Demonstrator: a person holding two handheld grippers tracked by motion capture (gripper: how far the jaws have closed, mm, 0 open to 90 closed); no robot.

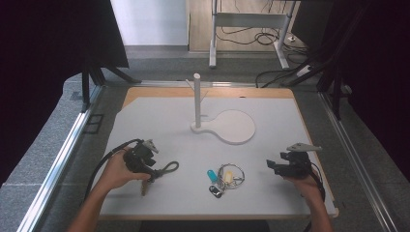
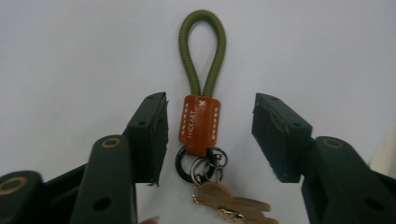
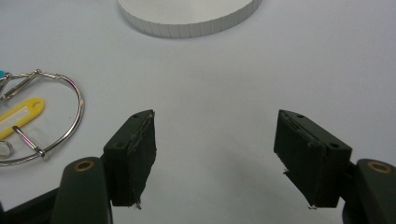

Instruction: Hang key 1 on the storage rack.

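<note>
Olive-green cord loop with a tan leather tab and brass keys (image 2: 200, 126) lies flat on the white surface between the open jaws of our left hand-held gripper (image 2: 210, 135), so we risk them skidding over that thin tab and pushing the keys away.

On the white desk (image 1: 145, 116), the olive cord-loop keychain with brown leather tab (image 2: 200, 88) lies left of the wire key ring with tags (image 1: 227, 178); white peg stand (image 1: 212, 121) behind both.
</note>
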